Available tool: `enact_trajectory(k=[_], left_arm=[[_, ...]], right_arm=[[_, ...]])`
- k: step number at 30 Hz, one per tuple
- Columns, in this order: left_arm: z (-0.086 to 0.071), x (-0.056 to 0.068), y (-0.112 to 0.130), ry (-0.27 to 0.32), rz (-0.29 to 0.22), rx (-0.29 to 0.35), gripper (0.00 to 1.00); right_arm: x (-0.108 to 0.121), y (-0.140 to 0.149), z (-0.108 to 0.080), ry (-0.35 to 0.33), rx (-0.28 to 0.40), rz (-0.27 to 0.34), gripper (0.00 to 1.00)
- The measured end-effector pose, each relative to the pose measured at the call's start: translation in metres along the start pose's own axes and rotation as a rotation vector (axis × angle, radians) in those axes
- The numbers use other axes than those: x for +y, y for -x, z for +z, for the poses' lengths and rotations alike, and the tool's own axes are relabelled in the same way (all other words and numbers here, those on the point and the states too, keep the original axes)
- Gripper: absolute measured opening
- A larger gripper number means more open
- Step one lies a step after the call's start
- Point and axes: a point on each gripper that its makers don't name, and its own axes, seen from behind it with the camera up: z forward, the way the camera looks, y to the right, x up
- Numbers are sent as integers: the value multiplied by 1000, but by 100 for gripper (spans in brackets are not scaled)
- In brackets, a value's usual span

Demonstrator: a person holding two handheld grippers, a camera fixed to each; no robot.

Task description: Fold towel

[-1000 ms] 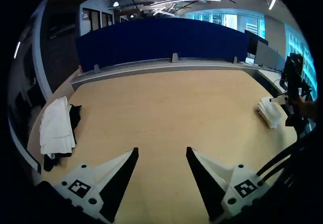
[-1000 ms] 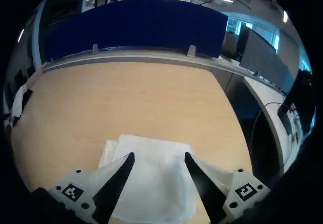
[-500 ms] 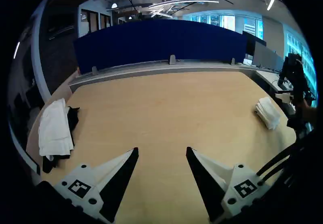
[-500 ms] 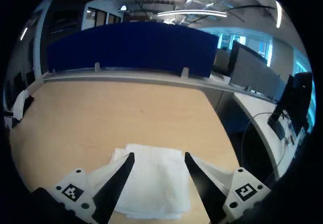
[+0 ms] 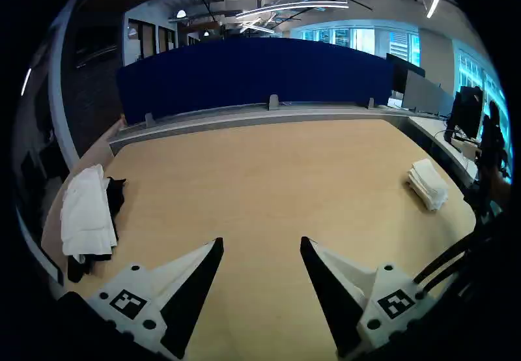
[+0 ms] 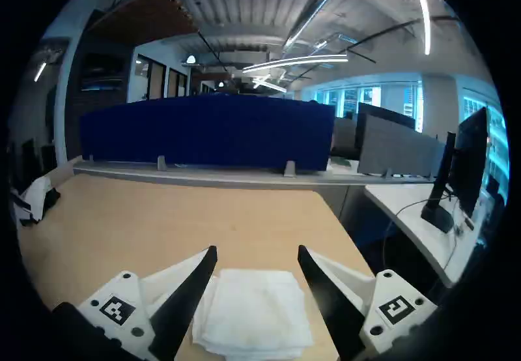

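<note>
A big wooden table (image 5: 273, 165) is holding one folded towel (image 6: 257, 312).
The table is running up to a blue wall (image 5: 260, 74). A white cloth pile (image 5: 84, 214) is sitting at its left edge, maybe on something dark. The towel is lying near the right edge, under the right gripper (image 6: 257, 249), whose fingers are spread and gripping nothing. The left gripper (image 5: 260, 240) is gaping over bare wood.

Open tabletop (image 5: 273, 172) beside folded towel (image 5: 428, 184)

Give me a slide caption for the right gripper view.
Open right gripper hovers above a folded white towel on the light wooden table.
</note>
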Motion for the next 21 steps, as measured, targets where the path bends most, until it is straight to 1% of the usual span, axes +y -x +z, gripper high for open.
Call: enact_trajectory(k=[3, 6, 9, 11, 14, 17, 20, 21], left_arm=[[-1, 1, 0, 3, 0, 3, 87], [-3, 2, 0, 5, -4, 8, 87], [-3, 1, -3, 6, -11, 17, 87], [-4, 0, -7, 7, -19, 30, 87], [-6, -6, -21, 0, -35, 72, 87], [-14, -16, -50, -14, -47, 161, 87], [-27, -31, -88, -41, -52, 282, 87], [-32, -38, -102, -58, -53, 326, 87]], right_arm=[[4, -30, -8, 41, 91, -1, 96], [2, -58, -19, 65, 183, -3, 96], [-7, -74, -27, 58, 221, 6, 96], [-13, -80, -29, 44, 230, 8, 96], [-20, -85, -30, 35, 230, 2, 96], [-26, -86, -30, 29, 220, -7, 96], [-33, -86, -31, 23, 210, -19, 96], [-35, -85, -31, 20, 207, -23, 96]])
